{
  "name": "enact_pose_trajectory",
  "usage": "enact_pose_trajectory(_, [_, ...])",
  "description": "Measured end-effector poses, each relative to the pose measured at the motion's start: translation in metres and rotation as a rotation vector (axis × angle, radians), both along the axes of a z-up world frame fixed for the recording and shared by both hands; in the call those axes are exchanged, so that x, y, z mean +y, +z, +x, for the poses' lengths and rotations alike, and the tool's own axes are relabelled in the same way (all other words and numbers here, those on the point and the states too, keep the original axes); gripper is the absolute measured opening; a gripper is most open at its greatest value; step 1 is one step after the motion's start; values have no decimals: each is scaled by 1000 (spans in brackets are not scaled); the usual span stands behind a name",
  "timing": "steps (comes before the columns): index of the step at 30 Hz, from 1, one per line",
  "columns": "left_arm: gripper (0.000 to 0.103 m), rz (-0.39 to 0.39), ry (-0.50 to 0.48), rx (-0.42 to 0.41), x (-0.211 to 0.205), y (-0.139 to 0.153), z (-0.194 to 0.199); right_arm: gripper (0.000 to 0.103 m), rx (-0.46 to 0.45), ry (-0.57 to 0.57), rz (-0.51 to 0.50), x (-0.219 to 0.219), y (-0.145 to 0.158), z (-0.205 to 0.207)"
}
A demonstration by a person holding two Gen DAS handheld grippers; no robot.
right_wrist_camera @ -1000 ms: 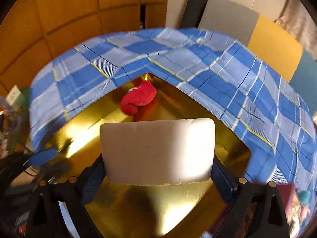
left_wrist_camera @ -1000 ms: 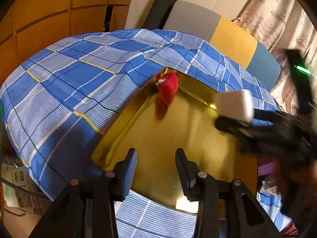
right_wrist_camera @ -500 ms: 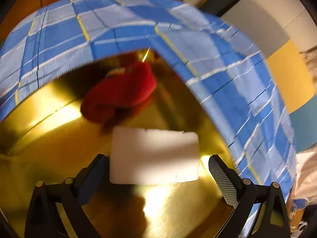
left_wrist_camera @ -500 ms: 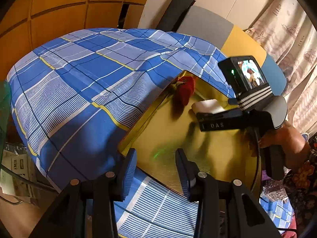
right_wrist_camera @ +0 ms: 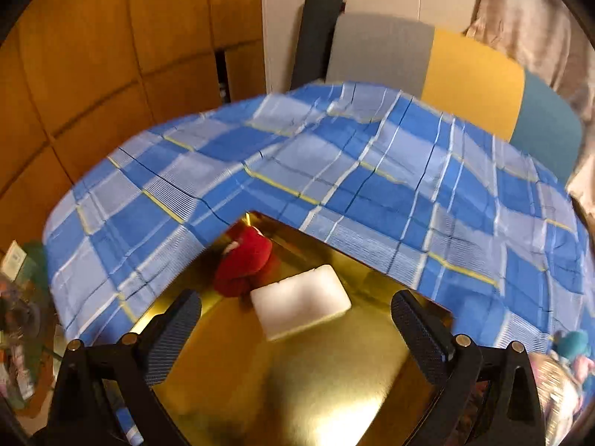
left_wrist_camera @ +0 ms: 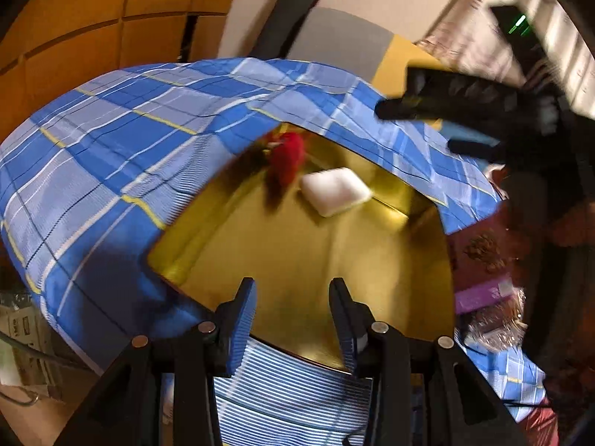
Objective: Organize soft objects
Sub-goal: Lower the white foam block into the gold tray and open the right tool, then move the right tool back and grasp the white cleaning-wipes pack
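1. Since a second ago the white sponge (right_wrist_camera: pixel 300 301) went from being pinched in the right gripper (right_wrist_camera: pixel 295 330) to lying loose in the gold tray (right_wrist_camera: pixel 282 390), and that gripper has backed off.
2. Left gripper (left_wrist_camera: pixel 292 310): partly open, holding nothing, hovering over the tray's near edge.
3. Tray contents: red plush toy (right_wrist_camera: pixel 245 262) at the far corner, sponge touching or just beside it.
4. Right gripper: wide open, empty.
5. Placing looks finished; next is probably fetching another soft item.
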State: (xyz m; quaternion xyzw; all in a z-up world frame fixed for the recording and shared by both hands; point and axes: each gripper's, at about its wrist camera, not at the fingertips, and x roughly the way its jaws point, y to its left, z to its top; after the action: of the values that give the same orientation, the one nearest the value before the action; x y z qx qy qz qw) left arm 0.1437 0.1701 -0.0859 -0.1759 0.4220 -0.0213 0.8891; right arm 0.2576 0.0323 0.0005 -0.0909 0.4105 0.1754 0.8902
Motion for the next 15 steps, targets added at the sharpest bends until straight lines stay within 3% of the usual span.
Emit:
enact_pose_trajectory(7, [41, 31, -129, -37, -45, 6, -16, 103, -80, 34, 125, -40, 44, -69])
enact_pose_trajectory(15, [43, 38, -267, -67, -90, 10, -37, 103, -91, -52, 150, -134, 36, -128])
